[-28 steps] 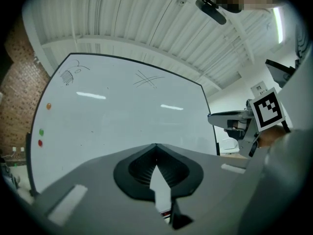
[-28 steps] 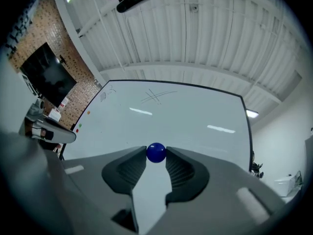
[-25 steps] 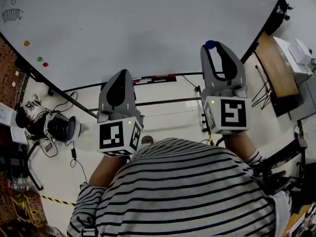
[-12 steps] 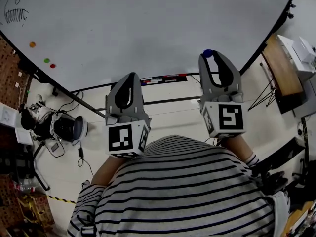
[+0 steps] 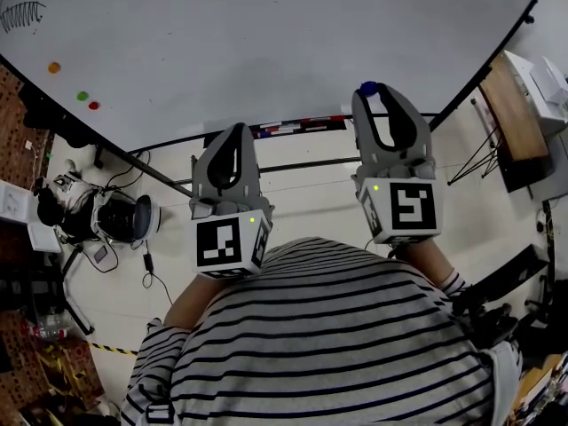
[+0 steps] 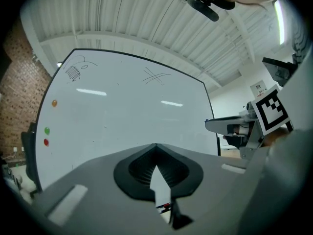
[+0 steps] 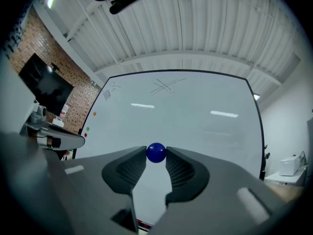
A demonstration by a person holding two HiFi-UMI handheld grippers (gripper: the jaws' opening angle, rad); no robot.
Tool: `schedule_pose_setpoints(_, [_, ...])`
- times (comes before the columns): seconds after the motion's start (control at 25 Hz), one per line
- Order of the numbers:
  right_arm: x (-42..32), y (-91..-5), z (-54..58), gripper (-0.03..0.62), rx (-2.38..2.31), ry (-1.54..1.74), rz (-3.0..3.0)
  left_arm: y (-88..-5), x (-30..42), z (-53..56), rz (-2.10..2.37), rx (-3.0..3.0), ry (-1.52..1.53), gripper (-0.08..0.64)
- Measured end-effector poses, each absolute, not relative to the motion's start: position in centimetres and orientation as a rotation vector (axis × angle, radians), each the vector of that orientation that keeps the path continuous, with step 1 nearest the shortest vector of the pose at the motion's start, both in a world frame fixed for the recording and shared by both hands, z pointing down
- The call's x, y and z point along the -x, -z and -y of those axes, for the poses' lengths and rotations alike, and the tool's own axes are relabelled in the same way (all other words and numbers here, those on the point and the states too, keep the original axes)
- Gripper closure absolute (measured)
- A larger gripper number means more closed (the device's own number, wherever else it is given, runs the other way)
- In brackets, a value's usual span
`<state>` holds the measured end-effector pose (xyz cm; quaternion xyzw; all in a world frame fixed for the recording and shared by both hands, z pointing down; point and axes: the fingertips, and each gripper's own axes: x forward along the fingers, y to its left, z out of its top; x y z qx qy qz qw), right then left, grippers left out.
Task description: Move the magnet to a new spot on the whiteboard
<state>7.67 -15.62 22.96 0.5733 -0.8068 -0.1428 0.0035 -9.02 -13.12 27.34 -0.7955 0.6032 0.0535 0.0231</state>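
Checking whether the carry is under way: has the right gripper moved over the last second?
Yes, slightly leftward: the right gripper, shut on the blue magnet, now sits nearer the right end of the marker ledge under the whiteboard.

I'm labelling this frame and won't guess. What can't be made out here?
- Whether the blue magnet touches the whiteboard: the right gripper covers the gap in the head view.
- Sketch at the board's corner: cut off by the head view's edge.
- Coloured items below the board: too small in the head view.
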Motion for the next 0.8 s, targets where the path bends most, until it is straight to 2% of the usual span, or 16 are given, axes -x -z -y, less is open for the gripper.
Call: schedule_pose_setpoints(0.8, [-5.2, -23.2, 18.4, 0.468, -1.749, 0.477, 2.543, -28.0, 10.8, 14.5, -1.893, 2.457, -0.125, 0.545])
